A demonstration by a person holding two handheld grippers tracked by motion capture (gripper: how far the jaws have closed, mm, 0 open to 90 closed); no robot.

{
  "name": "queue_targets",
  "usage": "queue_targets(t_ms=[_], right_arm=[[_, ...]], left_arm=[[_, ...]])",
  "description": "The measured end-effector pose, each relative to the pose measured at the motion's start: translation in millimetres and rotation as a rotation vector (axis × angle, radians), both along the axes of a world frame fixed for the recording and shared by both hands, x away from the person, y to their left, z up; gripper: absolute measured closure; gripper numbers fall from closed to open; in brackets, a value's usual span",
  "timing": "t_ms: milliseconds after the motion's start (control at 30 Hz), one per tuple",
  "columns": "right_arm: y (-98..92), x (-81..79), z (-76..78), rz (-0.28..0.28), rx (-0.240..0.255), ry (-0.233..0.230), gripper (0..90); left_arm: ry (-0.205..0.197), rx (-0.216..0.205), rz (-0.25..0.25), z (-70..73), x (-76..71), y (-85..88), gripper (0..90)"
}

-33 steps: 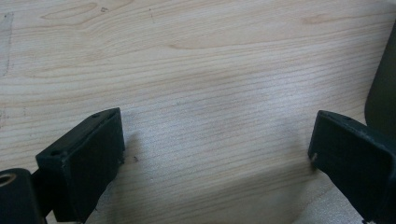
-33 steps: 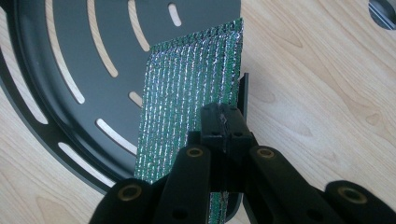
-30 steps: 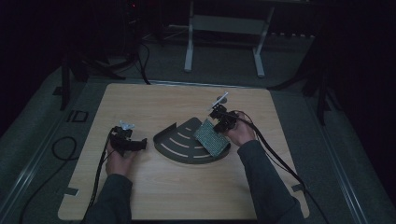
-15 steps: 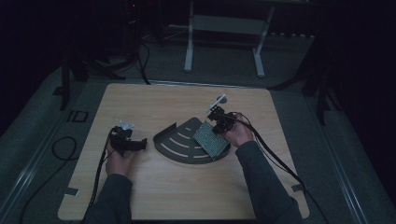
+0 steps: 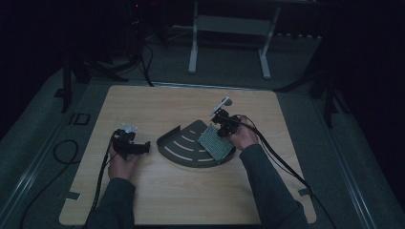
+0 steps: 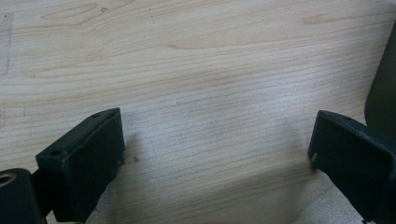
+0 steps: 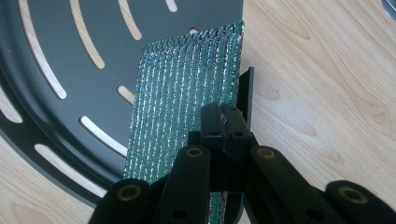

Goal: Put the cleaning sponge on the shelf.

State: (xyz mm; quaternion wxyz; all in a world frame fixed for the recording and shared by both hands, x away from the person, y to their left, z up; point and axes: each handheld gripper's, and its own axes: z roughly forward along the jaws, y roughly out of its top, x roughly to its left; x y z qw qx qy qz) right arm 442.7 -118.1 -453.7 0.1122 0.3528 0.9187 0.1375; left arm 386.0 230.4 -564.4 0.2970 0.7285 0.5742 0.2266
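While right gripper (image 7: 223, 122) fingers pinch foil pad (image 7: 187, 93) at tray (image 7: 56, 46) edge, left gripper (image 6: 215, 154) fingers wide over bare table (image 6: 187, 56).

A: Bench (image 5: 191, 191) surface?

B: Pale wood with visible grain and small knots, smooth, low sheen.

A: The slotted tray (image 7: 56, 56)?

B: It looks like dark grey sheet metal or hard plastic; which one cannot be told. The finish is matt and even, and the slots have clean cut edges, with wood showing through them.

A: The green sheet (image 7: 182, 107) on it?

B: It looks like a ribbed, woven or mesh-like material with a metallic glitter, silver-green, rough in texture.

A: Gripper parts?

B: The right gripper (image 7: 224, 126) has black arms, apparently plastic, semi-gloss, with brass-coloured inserts at the pivots. The left gripper (image 6: 210, 158) has matt black blocks with slightly worn edges.
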Motion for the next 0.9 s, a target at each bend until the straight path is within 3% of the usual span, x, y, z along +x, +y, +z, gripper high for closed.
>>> queue_targets(t_ms=[900], right_arm=[[0.0, 9.3, -7.7, -0.01, -0.045, 0.005, 89.2]], left_arm=[[0.001, 0.001, -0.001, 0.1, 0.0, 0.1, 4.1]])
